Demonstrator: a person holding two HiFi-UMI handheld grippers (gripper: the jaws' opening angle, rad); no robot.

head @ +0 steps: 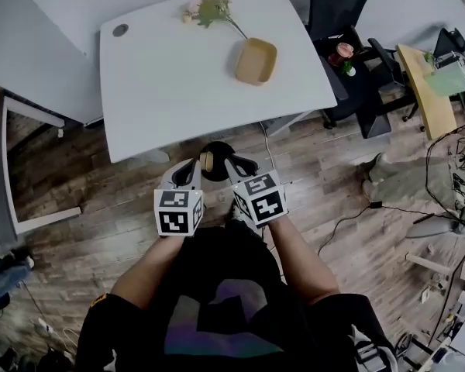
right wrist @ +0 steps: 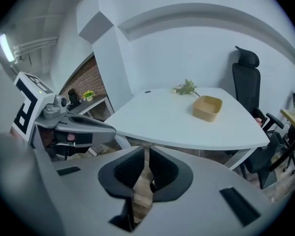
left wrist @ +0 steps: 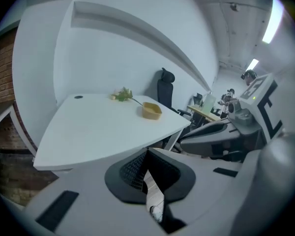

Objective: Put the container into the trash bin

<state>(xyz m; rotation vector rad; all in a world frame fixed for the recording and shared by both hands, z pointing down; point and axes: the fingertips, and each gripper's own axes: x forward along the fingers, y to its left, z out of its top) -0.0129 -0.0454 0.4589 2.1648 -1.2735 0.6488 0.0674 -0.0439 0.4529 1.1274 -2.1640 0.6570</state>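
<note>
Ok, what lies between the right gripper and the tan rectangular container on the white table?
Only bare white tabletop: in the right gripper view nothing stands between the right gripper and the tan rectangular container.

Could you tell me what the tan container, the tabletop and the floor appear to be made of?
The container looks like moulded fibre or kraft paperboard: matte tan with rounded corners, though plastic cannot be ruled out. The tabletop seems to be white laminate, smooth with a soft, even finish. The floor looks like wood or wood-look planks, brown with visible grain and plank seams.
</note>
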